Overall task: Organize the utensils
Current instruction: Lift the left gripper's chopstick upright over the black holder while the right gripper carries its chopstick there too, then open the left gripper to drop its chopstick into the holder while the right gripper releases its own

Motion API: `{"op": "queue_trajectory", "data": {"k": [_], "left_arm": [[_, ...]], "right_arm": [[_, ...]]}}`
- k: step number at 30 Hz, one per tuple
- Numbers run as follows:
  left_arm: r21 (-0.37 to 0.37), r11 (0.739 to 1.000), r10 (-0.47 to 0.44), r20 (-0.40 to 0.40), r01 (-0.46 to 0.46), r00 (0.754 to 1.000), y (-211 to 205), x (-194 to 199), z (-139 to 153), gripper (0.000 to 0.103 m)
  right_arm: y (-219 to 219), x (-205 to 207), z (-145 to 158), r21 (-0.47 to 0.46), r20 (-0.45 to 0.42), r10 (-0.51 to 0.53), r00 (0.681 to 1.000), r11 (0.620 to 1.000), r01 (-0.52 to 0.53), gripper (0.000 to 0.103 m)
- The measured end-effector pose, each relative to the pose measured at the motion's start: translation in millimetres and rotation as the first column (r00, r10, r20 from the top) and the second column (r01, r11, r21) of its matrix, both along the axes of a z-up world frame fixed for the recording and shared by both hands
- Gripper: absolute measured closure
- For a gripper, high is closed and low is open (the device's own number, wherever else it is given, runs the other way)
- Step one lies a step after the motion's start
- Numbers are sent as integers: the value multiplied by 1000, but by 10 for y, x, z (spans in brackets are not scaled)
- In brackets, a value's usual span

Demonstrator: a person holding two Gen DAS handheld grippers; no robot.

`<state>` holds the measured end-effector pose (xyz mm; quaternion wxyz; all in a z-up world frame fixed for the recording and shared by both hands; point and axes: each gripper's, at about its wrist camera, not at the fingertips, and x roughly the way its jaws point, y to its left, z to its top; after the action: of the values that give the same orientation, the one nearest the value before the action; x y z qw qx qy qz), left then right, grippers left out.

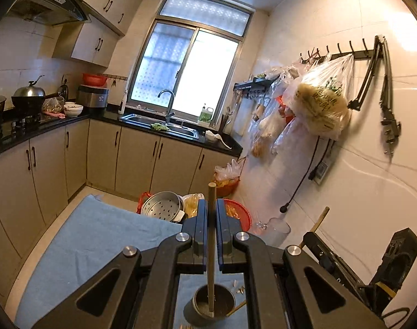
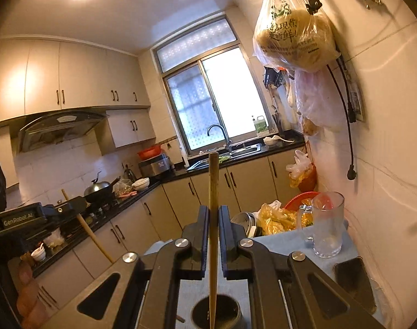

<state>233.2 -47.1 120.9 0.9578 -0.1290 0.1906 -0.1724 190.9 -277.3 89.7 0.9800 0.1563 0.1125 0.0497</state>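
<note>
My left gripper (image 1: 211, 213) is shut on a wooden chopstick (image 1: 210, 249) held upright, its lower end inside a dark round holder cup (image 1: 214, 303) on the blue cloth. My right gripper (image 2: 214, 220) is shut on another wooden chopstick (image 2: 213, 235), upright, its tip at the mouth of the same dark cup (image 2: 216, 311). The right gripper body and its chopstick show at the right of the left wrist view (image 1: 318, 220); the left gripper with its chopstick shows at the left of the right wrist view (image 2: 88, 230). Loose chopsticks (image 1: 237, 307) lie beside the cup.
A blue cloth (image 1: 99, 244) covers the table. A glass mug (image 2: 326, 224) and a dark phone (image 2: 355, 282) stand at its right by the tiled wall. A steel steamer pot (image 1: 162, 205), red basket (image 1: 240, 216) and plastic bags sit at the far end. Counters and sink lie beyond.
</note>
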Motion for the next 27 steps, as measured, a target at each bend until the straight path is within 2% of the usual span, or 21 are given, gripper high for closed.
{"op": "queue_trajectory", "data": {"k": [9,15,20,23,25,26,27], "left_arm": [[44,999,-22,-82,26,996,-294,305,-466,98],[104,993,-35,-132,49,991,-432,357,-699,98],[138,988,-48,-180,73,982,-502,338,-808,98],[178,981,-41,-201,77,979,-497,277,-816,93],[173,981,-53,-201,88,978,-414,163,-740,88],[174,981,-55,-193,89,980,-359,98,-695,84],[181,980,-49,-178,82,983,-279,-18,-629,68]], "right_arm": [[-27,441,-491,-7,-99,-19,995,1000,19,95],[-129,491,-799,38,-165,6,986,999,0,95],[-116,467,-881,56,-181,45,983,998,-35,91],[-110,447,-894,59,-203,63,977,997,-53,89],[-150,355,-855,78,-208,68,976,996,-53,86],[-169,274,-823,84,-201,71,977,995,-55,84],[-185,171,-781,84,-198,64,978,995,-48,79]]}}
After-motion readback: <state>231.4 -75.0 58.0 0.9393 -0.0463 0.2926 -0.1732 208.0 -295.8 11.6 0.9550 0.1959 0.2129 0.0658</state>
